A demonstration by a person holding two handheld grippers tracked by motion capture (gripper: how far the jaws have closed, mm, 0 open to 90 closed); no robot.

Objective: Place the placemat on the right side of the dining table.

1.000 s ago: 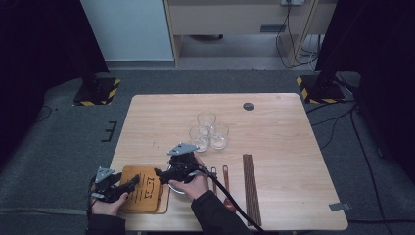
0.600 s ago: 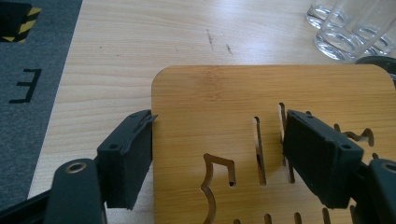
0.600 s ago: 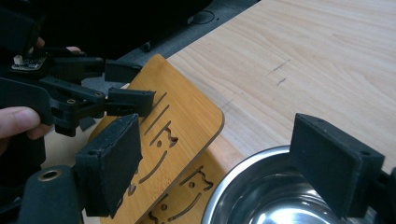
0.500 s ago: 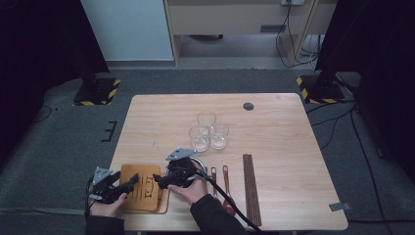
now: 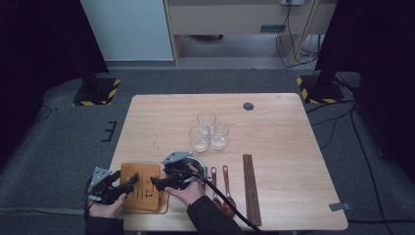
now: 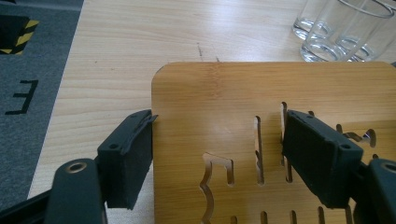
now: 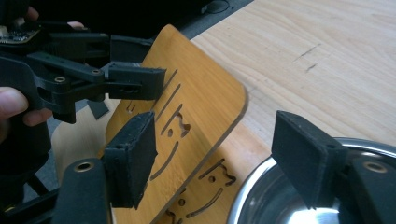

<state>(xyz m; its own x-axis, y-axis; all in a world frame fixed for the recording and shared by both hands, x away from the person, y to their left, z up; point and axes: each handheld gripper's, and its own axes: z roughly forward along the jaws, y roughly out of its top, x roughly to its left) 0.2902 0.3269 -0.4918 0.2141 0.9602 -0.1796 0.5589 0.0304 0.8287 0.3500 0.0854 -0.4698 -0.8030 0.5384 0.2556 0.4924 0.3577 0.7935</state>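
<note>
Now | left gripper (image 5: 128,183) clamps wooden board (image 5: 143,188) edge (tilted) | right gripper (image 7: 224,158) closing, board edge between jaws, untouched

Light wooden rectangular table (image 5: 293,147) on grey carpeted floor (image 5: 58,147); pale blue wall panel (image 5: 125,29), beige cabinet (image 5: 235,17), black-and-yellow striped stand bases (image 5: 95,92) behind.

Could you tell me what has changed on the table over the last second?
The right gripper has drawn back from the bowl toward the table's near edge, its jaws just closing with nothing between them. The left gripper stays clamped on the top wooden board, its edge lifted off the one beneath. The three glasses, spoons and chopsticks have not moved.
</note>
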